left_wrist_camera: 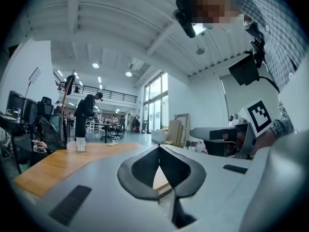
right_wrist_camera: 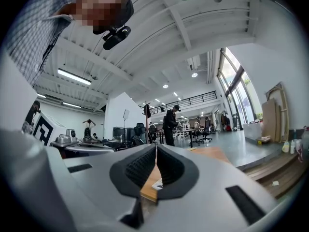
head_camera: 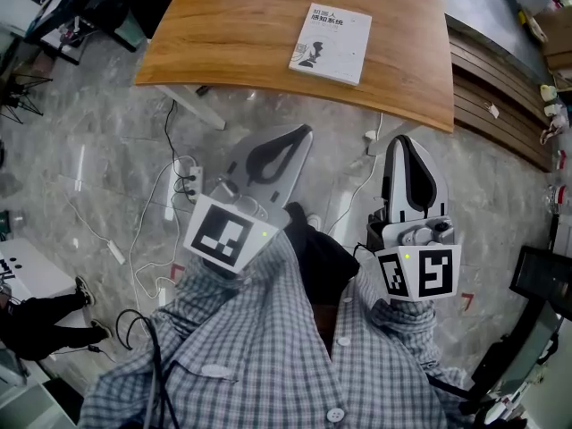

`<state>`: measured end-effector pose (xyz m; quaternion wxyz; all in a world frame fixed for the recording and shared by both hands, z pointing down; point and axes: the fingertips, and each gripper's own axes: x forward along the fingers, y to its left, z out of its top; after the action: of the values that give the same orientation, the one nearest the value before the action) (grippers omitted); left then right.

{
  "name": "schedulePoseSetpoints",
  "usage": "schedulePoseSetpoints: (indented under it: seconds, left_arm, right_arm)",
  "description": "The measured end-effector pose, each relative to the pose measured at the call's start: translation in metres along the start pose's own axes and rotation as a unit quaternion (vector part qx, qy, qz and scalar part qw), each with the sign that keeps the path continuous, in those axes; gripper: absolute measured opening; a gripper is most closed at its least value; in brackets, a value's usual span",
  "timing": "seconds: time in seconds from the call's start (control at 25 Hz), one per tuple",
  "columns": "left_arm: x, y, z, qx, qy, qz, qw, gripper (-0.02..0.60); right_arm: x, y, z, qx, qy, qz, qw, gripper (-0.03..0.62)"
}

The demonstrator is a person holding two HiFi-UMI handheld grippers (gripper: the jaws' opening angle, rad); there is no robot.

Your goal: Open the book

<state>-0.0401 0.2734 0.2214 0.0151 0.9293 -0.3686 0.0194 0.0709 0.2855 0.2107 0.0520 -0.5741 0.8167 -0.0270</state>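
**Two tongs shut and empty, book well ahead on the table**

Both tongs are held level over the grey marbled floor (head_camera: 107, 177), short of the near edge of the wooden table (head_camera: 223, 43). The left gripper (head_camera: 304, 132) is seen with its jaws pressed together and nothing between them. The right gripper (head_camera: 404, 141) is likewise closed, tip to tip, on nothing.

The book (head_camera: 331, 45) lies flat and closed on the table, towards its right side. It is well apart from both tongs, ahead of them and between their two lines, nearer the left one's. No contact with it is made.

On the white cover, two lines of dark Chinese characters are printed at the top, too small to be read with certainty; a dark silhouette is shown below them. Black-and-white square markers are carried on each gripper's cube.
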Motion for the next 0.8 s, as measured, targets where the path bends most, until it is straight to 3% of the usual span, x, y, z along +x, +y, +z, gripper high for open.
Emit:
schedulePoseSetpoints:
  seconds: [0.4,0.8]
  left_arm:
    - [0.006,0.002,0.011,0.007,-0.006,0.01,0.9999,0.003]
    - [0.033,0.035,-0.007,0.005,-0.006,0.009,0.9999,0.003]
  right_arm:
    - [0.007,-0.005,0.008,0.003,-0.007,0.011,1.0,0.023]
    - [0.036,-0.017,-0.007,-0.01,0.001,0.008,1.0,0.023]
